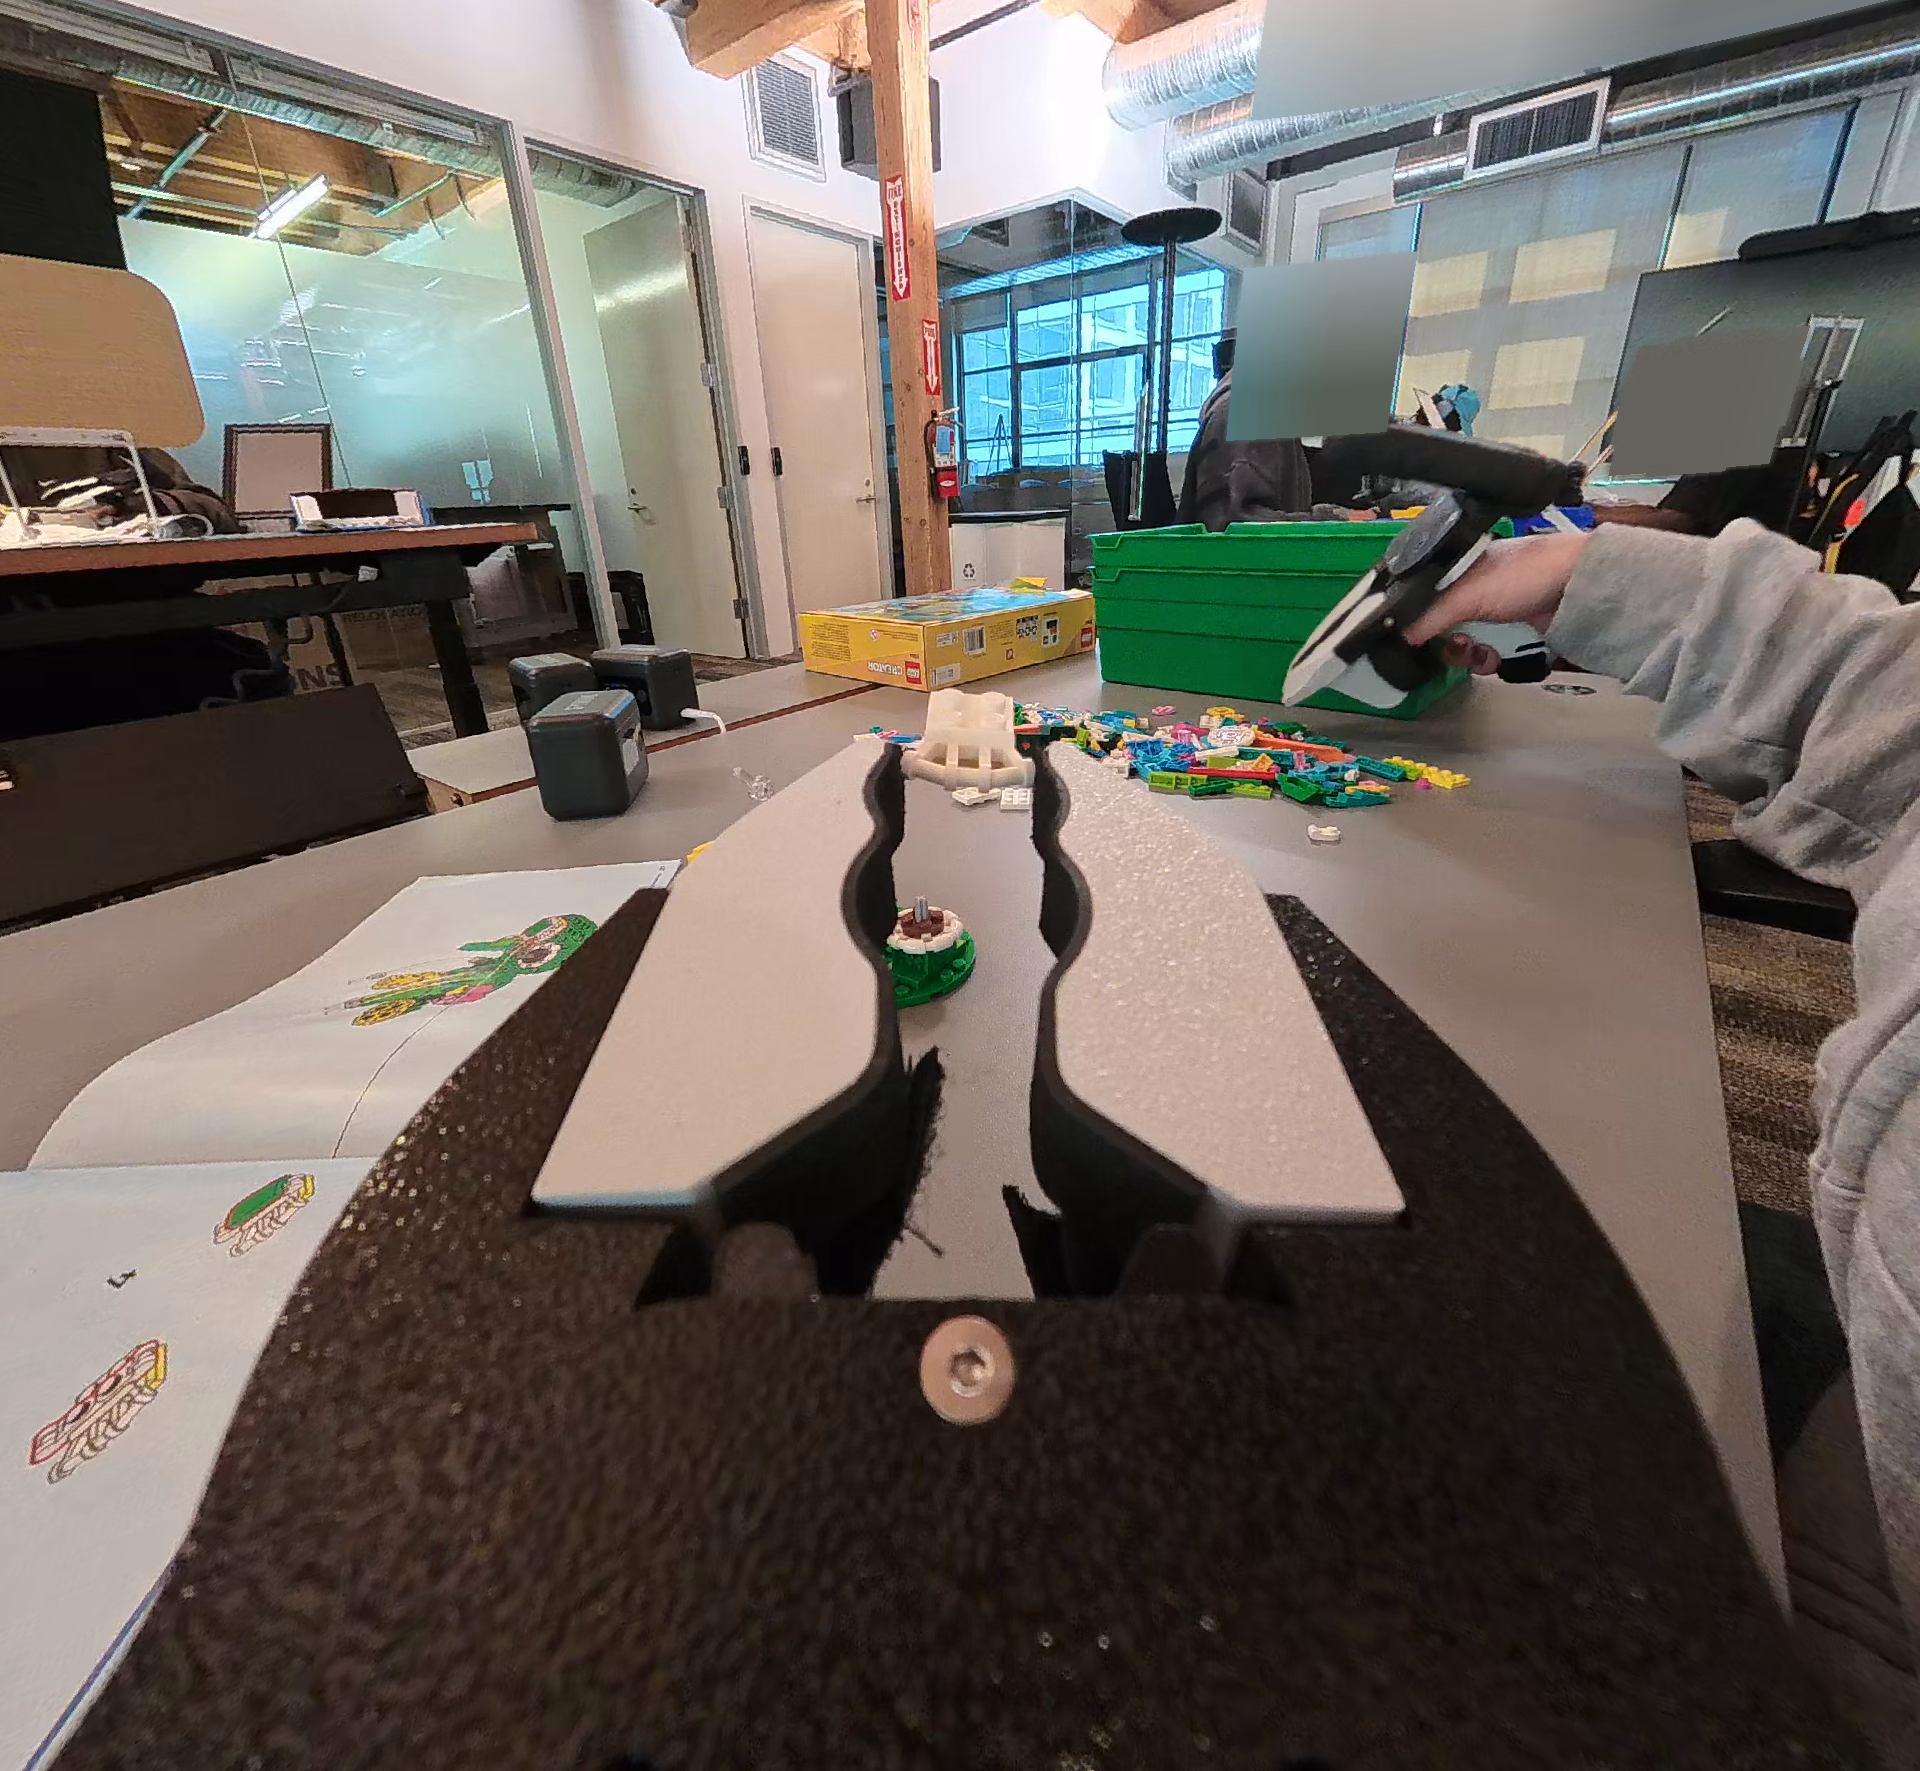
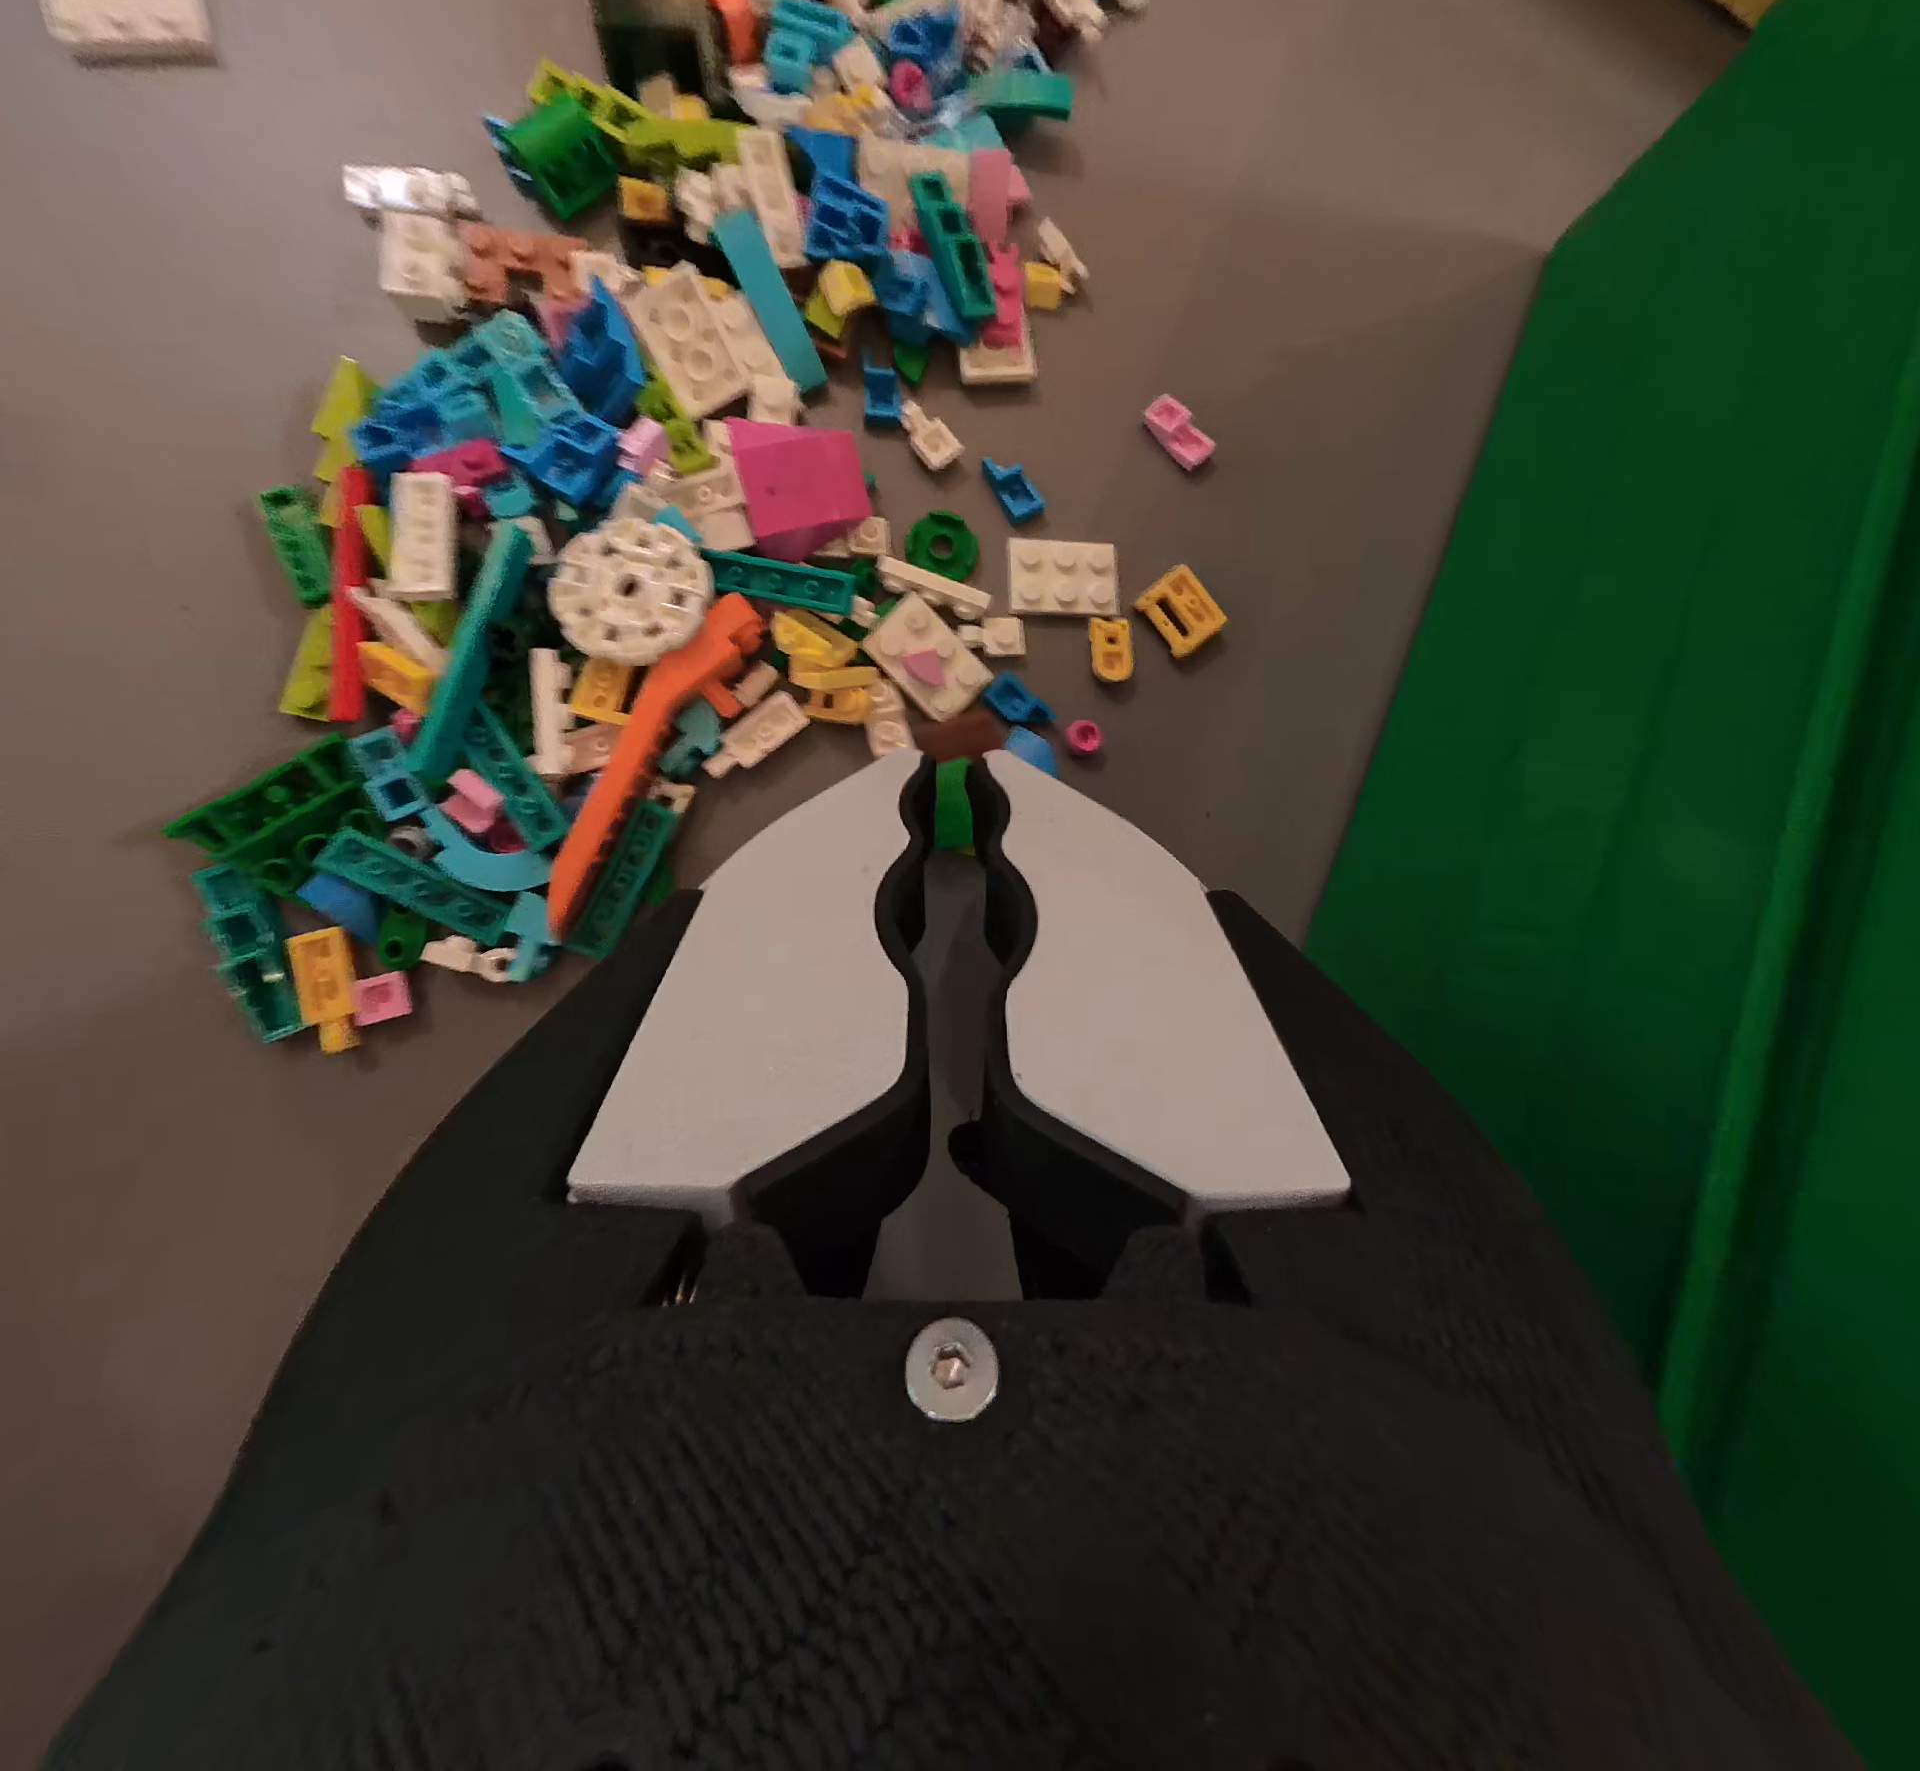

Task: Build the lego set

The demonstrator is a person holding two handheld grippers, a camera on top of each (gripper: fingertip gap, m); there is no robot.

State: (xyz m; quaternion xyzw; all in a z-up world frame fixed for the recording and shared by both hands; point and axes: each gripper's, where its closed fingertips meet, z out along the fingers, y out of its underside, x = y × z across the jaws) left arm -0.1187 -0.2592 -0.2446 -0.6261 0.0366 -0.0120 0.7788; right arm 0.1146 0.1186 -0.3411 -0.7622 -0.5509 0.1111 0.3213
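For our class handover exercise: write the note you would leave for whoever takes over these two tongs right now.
Left tongs: open, empty, low over the grey table, aimed at the small round green-based lego assembly.
Right tongs: shut on a small green and brown lego piece, above the heap of loose coloured bricks beside the green plastic bin.
Done: base started.
Left: fit the held piece; most bricks unused.

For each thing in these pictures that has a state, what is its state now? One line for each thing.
left gripper: open, empty, low over the table.
right gripper: shut on a small green piece.
green round assembly: partly built, upright on the table, between the left fingers, untouched.
loose brick pile: unsorted, spread on the table.
white frame piece: on the table beyond the left fingertips.
instruction booklet: open.
yellow box: lying flat.
green bins: stacked.
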